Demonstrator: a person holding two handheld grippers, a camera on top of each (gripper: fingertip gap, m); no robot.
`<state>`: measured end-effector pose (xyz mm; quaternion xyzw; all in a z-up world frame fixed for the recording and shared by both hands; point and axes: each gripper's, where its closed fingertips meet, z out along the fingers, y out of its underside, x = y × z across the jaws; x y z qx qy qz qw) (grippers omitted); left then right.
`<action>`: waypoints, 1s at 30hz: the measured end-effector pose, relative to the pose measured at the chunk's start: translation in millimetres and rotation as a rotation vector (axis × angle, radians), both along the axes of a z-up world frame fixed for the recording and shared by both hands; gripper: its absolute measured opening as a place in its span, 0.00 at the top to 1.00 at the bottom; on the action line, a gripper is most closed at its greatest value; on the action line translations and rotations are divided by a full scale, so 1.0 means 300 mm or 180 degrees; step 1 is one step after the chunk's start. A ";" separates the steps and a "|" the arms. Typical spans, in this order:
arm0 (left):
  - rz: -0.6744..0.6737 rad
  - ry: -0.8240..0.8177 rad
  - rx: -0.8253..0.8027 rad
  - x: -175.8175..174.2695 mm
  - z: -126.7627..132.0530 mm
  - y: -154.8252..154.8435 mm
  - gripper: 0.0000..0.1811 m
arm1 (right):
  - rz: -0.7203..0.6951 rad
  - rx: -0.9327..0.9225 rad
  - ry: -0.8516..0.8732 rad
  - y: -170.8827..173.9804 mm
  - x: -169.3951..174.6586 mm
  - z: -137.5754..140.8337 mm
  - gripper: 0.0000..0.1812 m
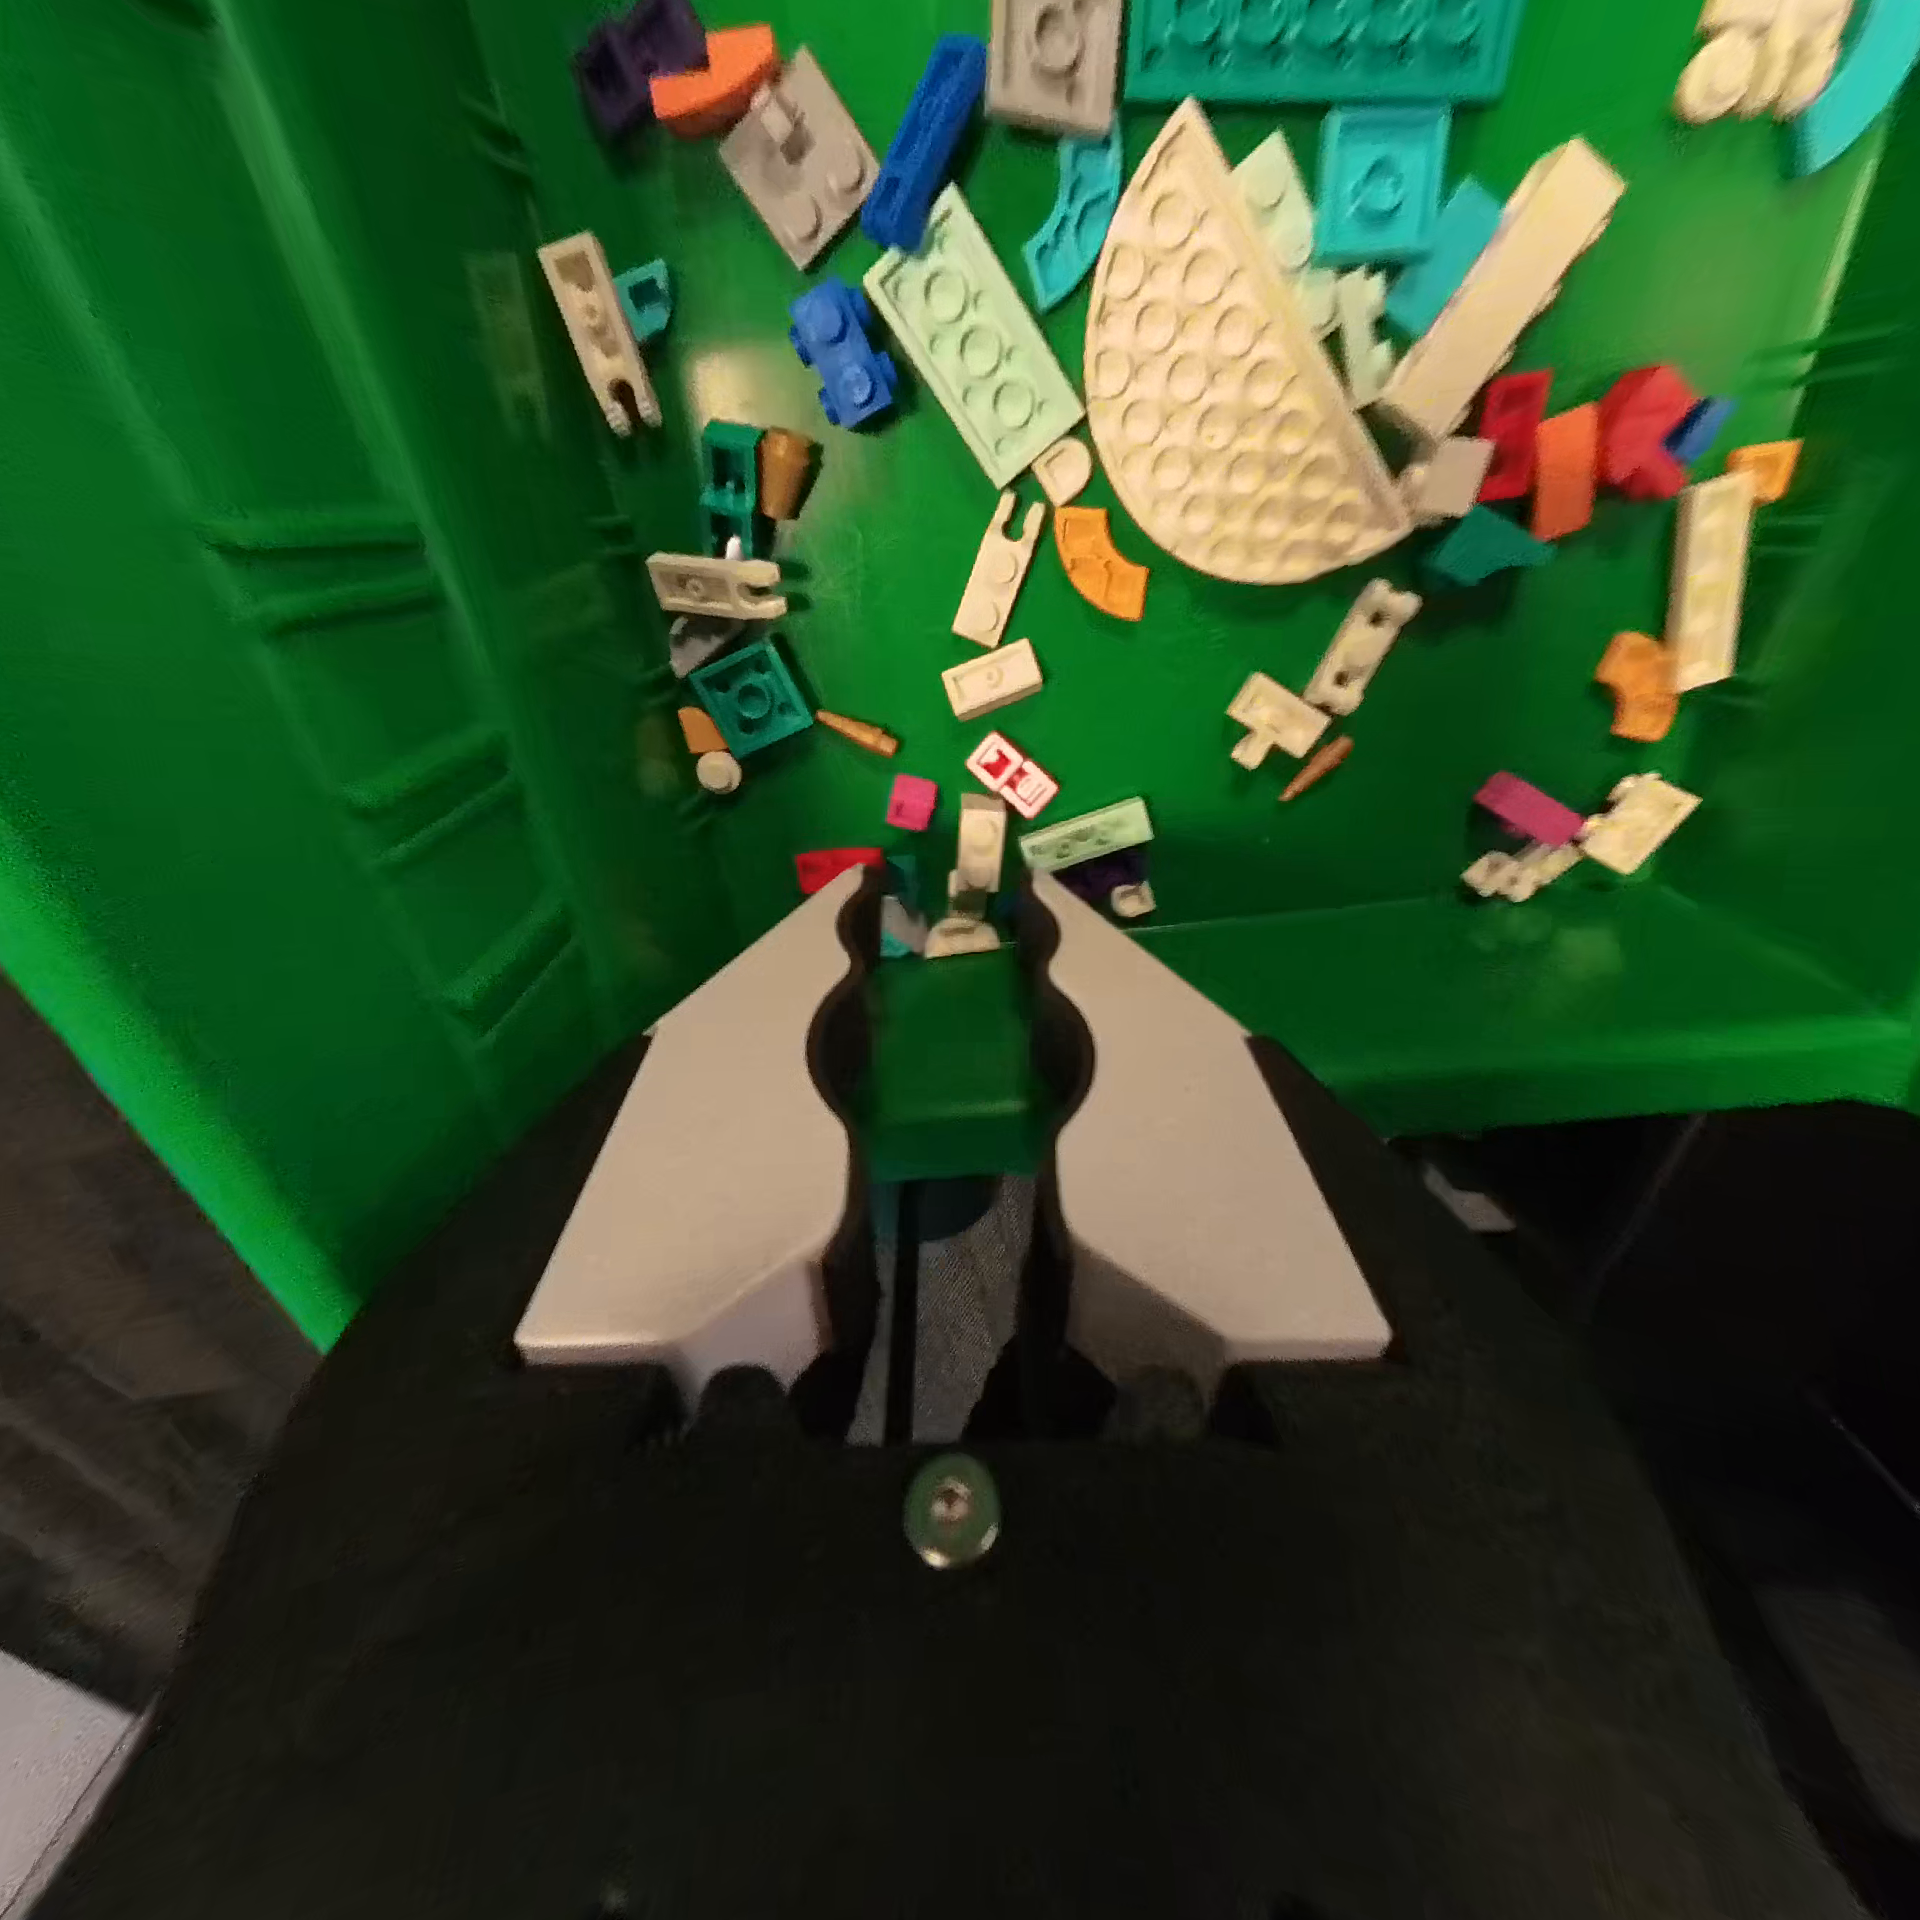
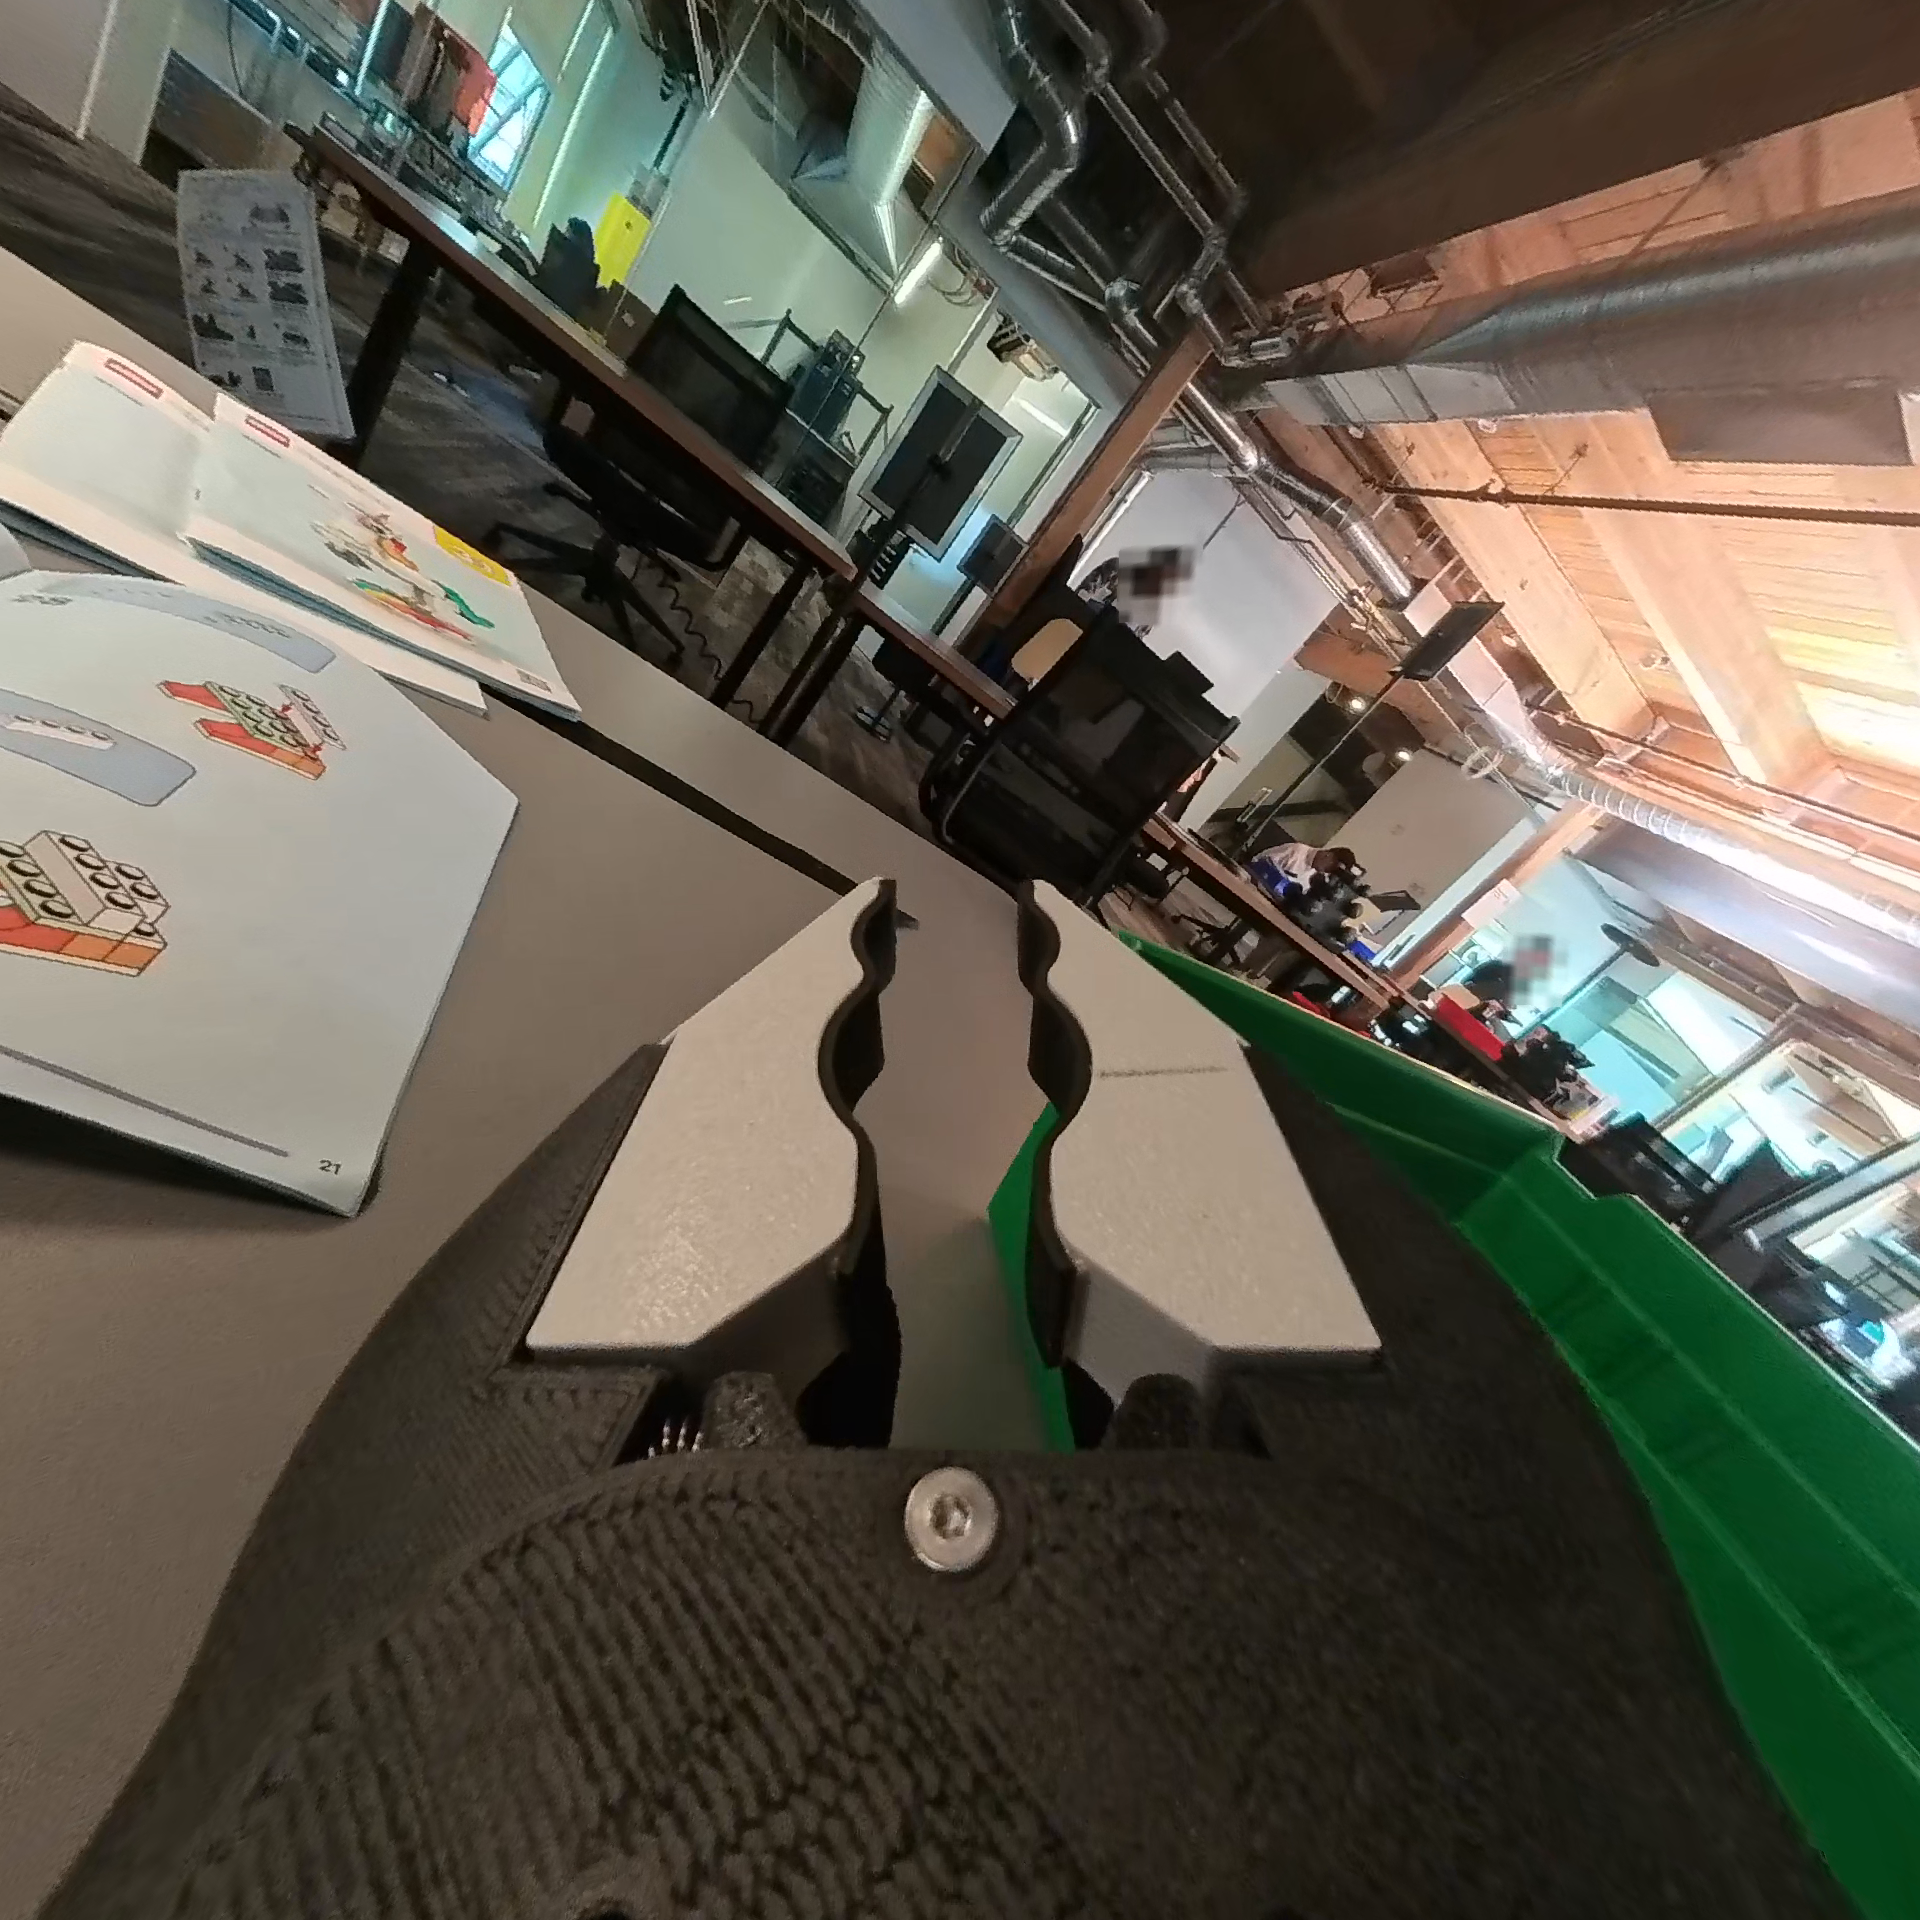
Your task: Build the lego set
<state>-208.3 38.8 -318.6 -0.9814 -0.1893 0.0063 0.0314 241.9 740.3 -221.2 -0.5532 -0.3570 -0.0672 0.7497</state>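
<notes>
In the left wrist view a green bin (image 1: pixel 312 623) holds many loose lego pieces: a large white half-round plate (image 1: pixel 1216 384), a mint plate (image 1: pixel 971 338), blue pieces (image 1: pixel 925 140), teal plates (image 1: pixel 1320 47), and red, orange and white bits. My left gripper (image 1: pixel 951 894) is open over the bin's near rim. A small white piece (image 1: pixel 977 842) lies just beyond the gap between the fingertips, not gripped. A red-and-white printed tile (image 1: pixel 1011 774) lies behind it. My right gripper (image 2: pixel 956 909) is open and empty, low over the grey table (image 2: pixel 675 831), beside the bin's outer wall (image 2: pixel 1558 1299).
An open instruction booklet (image 2: pixel 208 831) lies on the table left of the right gripper, with a second booklet (image 2: pixel 364 540) behind it and a printed sheet (image 2: pixel 260 291) farther back. Desks, black chairs (image 2: pixel 1070 769) and people stand far across the room. Left tips to right tips: about 85 centimeters.
</notes>
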 end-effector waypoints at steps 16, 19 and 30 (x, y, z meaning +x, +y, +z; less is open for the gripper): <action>-0.0043 0.1205 0.1583 0.093 0.396 0.222 0.97 | 0.0263 -0.0006 0.0120 -0.008 -0.038 0.011 0.89; -0.0332 0.1475 0.1967 0.227 0.497 0.336 0.97 | 0.0428 0.0013 0.0139 -0.021 -0.061 0.016 0.89; -0.2114 0.1129 0.2860 0.699 0.623 1.048 0.97 | 0.1028 -0.0067 0.0468 -0.080 -0.108 0.049 0.90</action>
